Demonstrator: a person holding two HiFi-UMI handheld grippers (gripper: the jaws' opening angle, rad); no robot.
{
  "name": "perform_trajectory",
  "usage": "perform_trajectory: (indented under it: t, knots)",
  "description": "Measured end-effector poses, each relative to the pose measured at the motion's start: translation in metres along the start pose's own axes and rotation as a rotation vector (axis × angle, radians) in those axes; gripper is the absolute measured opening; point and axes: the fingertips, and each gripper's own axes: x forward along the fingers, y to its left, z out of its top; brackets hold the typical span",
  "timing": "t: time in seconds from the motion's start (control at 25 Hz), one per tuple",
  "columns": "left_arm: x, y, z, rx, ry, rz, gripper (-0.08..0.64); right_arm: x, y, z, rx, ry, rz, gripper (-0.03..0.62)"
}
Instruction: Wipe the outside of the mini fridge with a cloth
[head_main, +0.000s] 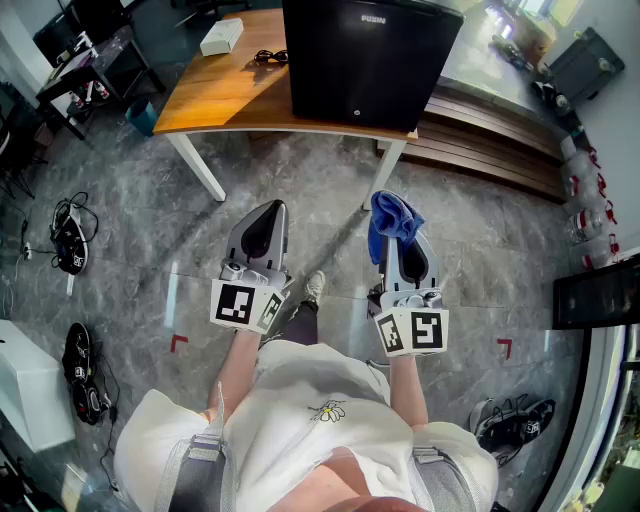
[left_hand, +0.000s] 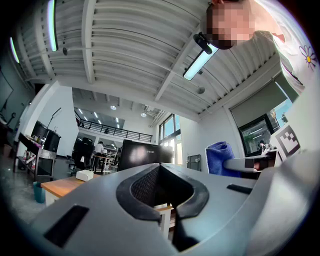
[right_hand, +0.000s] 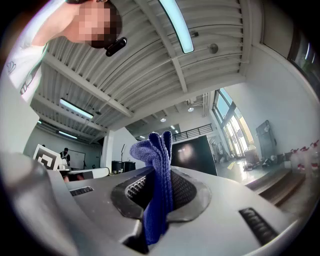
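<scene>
The black mini fridge (head_main: 370, 60) stands on a wooden table (head_main: 230, 95) ahead of me, beyond both grippers; it also shows in the left gripper view as the fridge (left_hand: 142, 155) and in the right gripper view as the fridge (right_hand: 192, 155). My right gripper (head_main: 400, 238) is shut on a blue cloth (head_main: 393, 218), held up at waist height over the floor. The cloth (right_hand: 156, 165) stands bunched between the jaws of the right gripper (right_hand: 160, 172). My left gripper (head_main: 262, 228) is level with it, apart from the table. The left gripper (left_hand: 160, 167) is shut with nothing in it.
A white box (head_main: 221, 36) and a small dark item (head_main: 270, 57) lie on the table left of the fridge. Low wooden steps (head_main: 490, 135) run to the right. Shoes (head_main: 70, 240) and more shoes (head_main: 512, 420) lie on the grey floor. A teal bin (head_main: 142, 117) stands by the table.
</scene>
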Motion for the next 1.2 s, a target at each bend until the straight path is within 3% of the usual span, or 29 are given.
perform_trajectory:
  t: [0.24, 0.36, 0.64, 0.8, 1.2]
  knots:
    - [0.072, 0.061, 0.0, -0.027, -0.029, 0.012, 0.005, 0.08, -0.025, -0.004, 0.005, 0.008, -0.04, 0.063]
    - [0.11, 0.088, -0.003, -0.001, -0.051, -0.001, 0.005, 0.122, -0.039, -0.009, 0.008, 0.017, -0.055, 0.063]
    - [0.178, 0.139, -0.015, -0.002, -0.036, -0.008, 0.005, 0.196, -0.06, -0.022, 0.021, 0.021, -0.081, 0.063]
    - [0.201, 0.148, -0.031, 0.036, 0.025, -0.02, 0.005, 0.212, -0.083, -0.033, 0.053, 0.06, -0.136, 0.062]
    - [0.249, 0.131, -0.028, 0.058, -0.007, 0.008, 0.005, 0.244, -0.136, -0.021, 0.017, 0.043, -0.126, 0.063]
